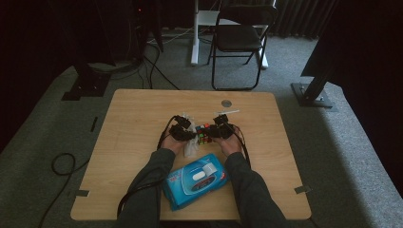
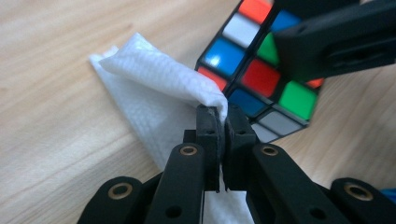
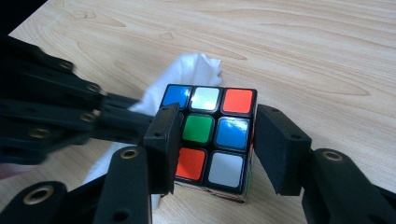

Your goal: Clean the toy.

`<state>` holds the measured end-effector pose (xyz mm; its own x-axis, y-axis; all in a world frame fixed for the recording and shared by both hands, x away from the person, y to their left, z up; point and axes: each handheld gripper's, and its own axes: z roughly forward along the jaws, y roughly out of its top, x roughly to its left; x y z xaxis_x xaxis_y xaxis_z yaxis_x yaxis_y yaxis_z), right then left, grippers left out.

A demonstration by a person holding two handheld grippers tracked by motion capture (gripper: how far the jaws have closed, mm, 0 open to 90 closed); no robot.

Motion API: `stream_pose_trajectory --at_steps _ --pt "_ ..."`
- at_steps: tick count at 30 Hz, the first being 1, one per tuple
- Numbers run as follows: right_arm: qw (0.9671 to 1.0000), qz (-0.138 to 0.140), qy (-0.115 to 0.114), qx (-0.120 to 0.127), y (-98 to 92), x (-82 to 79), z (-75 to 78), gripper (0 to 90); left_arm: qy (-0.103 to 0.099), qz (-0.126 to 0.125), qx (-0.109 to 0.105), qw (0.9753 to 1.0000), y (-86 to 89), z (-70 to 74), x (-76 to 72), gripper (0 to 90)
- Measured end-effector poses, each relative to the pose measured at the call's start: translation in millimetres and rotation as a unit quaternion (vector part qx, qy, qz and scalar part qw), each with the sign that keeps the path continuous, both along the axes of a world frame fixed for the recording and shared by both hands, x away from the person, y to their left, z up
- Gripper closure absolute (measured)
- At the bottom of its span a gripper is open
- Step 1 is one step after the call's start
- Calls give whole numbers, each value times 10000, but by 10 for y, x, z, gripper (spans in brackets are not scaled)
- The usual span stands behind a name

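Roughly mid-task — left gripper [image 2: 223, 122] has its jaws pinched tight on a white wipe [image 2: 159, 86] brought right beside the Rubik's cube [image 3: 212, 137]; right gripper [image 3: 217, 151] clamps the cube, held tilted just off the table [image 3: 327, 56]; actual wiping of the faces looks mostly left to do.

Scrambled colour cube [image 3: 210, 142]: black-edged, blue, white, orange, green stickers up, tilted on one edge, between right gripper's jaws. White textured wipe [image 2: 161, 88]: crumpled, folded corner pinched in left gripper's jaws, touching cube's side, rest trailing on bench.
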<state>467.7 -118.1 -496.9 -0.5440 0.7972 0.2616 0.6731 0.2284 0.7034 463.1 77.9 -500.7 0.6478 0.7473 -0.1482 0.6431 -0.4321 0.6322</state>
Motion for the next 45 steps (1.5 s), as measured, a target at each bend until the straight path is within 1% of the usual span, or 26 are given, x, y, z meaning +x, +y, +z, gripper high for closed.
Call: stream_pose_trajectory --at_steps 1,2,4,6,8,9,10,12,16,18,21,24,26,27,30,32,34,36,38,40,41,42,43,45 --pt "10000 -8 3 4 1 -2 0 516 -11 -11 -47 10000 8 16 -13 871" --pt "10000 -9 4 3 2 -2 1 516 14 -51 -31 10000 1 14 -25 871" --pt "10000 -18 5 8 6 -2 0 516 91 -105 79 9999 -24 -21 -37 870" --pt "10000 -26 8 -3 9 -2 1 515 198 -161 189 9995 -62 -92 -51 871" --pt "10000 -34 10 1 10 -2 1 515 324 -303 291 9986 -83 -165 -65 867" --pt "10000 -34 10 0 10 -2 1 515 386 -324 304 9983 -95 -194 -72 866" --pt "10000 -35 10 -1 10 -2 1 516 388 -333 295 9983 -96 -202 -76 866" --pt "10000 -31 13 7 8 -2 0 516 439 -417 292 9977 -94 -190 -85 866" --pt "10000 -40 13 17 5 1 -1 519 258 -589 263 9976 -125 -121 -161 866" --pt "10000 -64 10 21 9 3 -1 520 211 -639 230 9975 -136 -93 -190 865" --pt "10000 -65 5 -3 12 2 2 521 123 -656 130 9977 -138 -46 -233 865" --pt "10000 -68 11 6 13 2 3 521 14 -555 15 9985 -107 4 -247 863" --pt "10000 -79 16 10 12 2 2 521 10 -535 -92 9985 -89 33 -253 863" --pt "10000 -85 18 4 14 1 3 521 29 -578 -101 9983 -94 46 -264 863" --pt "10000 -76 -10 -16 17 0 4 520 -6 -705 -61 9975 -141 65 -302 862" --pt "10000 -84 -8 -19 20 0 5 520 -40 -711 13 9975 -165 63 -297 862" --pt "9999 -92 -18 -44 24 -3 7 521 -49 -659 21 9978 -178 60 -280 862" --pt "9999 -144 -17 -58 20 -5 13 524 -97 -620 91 9980 -186 65 -284 862" --pt "9999 -136 0 -22 11 -3 14 516 -125 -582 148 9981 -179 69 -284 862" --pt "10000 -86 16 -23 7 -6 19 494 -152 -440 176 9988 -139 71 -267 862" --pt "10000 -49 21 -51 9 -13 22 478 -124 -362 125 9992 -114 68 -251 862" --pt "10000 -21 10 -72 10 -18 23 479 -122 -300 122 9994 -96 68 -240 861" --pt "10000 -15 11 -70 8 -22 27 488 -122 -172 135 9997 -65 70 -219 860" --pt "9999 34 -37 -97 -2 -24 34 499 -99 39 93 9999 -10 72 -174 856"
